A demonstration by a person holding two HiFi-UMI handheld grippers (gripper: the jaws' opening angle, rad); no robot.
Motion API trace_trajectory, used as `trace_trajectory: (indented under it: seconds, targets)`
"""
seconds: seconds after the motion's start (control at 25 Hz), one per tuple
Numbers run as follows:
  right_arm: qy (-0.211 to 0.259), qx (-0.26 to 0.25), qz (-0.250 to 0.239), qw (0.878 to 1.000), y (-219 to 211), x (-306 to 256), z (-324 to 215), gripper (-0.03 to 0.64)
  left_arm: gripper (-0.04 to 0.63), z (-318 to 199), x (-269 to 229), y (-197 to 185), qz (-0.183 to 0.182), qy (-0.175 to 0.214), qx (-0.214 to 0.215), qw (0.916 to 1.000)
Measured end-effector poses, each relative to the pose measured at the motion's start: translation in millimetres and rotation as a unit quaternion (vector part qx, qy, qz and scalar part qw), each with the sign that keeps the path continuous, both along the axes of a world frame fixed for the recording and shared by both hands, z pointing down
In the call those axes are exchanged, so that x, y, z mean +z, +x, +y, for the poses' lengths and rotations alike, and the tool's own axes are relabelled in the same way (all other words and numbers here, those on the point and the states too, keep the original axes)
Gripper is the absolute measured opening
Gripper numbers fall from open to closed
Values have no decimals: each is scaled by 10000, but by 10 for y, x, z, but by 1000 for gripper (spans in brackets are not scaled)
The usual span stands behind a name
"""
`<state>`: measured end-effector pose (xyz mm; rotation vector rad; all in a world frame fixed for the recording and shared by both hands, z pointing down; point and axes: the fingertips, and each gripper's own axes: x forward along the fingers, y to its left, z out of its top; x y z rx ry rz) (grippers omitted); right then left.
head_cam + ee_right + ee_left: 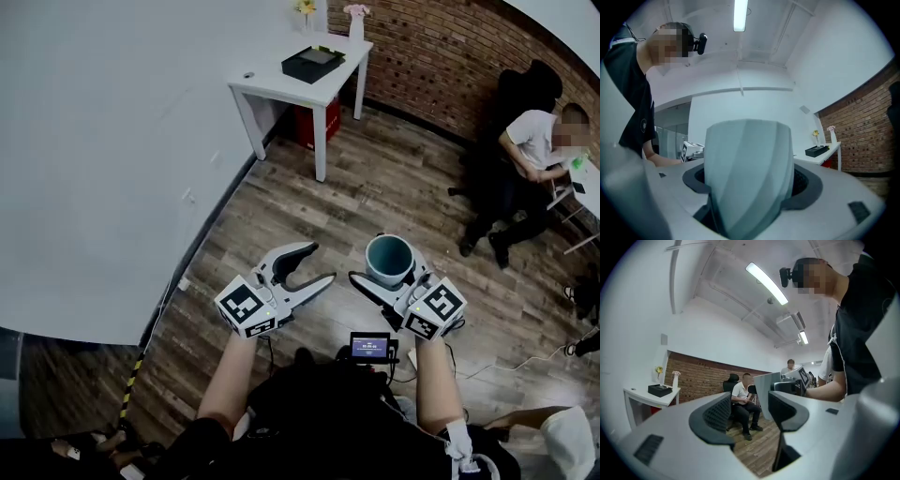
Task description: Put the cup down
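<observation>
One teal cup (390,255) is clamped upright betw. jaws of right gripper (388,277), above wood floor (375,178); left gripper (320,263) is held w/ jaws apart, nothing betw. them.

A white table (309,89) stands against the white wall (112,141), close to the brick wall (441,56). On it lie a black tray (313,63), a white vase of pink flowers (356,22) and a yellow flower (306,7). A red box (330,120) sits underneath. At the right, a person (539,141) sits in a black chair (525,86) on the wooden floor (375,197). A small screen (369,347) glows near the bottom edge.
</observation>
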<state>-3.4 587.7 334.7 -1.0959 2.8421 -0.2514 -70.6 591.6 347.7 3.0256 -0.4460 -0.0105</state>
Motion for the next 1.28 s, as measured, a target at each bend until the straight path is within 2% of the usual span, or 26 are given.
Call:
trace_trajectory:
  seconds: [0.44, 0.92, 1.28]
  targets:
    - [-94, 34, -24, 9999, 179, 82, -151, 410, 245, -180, 36, 143, -40, -13, -165, 9999]
    - [-155, 9, -23, 9999, 739, 180, -360, 410, 235, -454, 49, 631, -158, 87, -417, 9990]
    - [-340, -121, -21, 9993, 886, 347, -582, 410, 227, -668, 161, 694, -202, -8, -684, 9975]
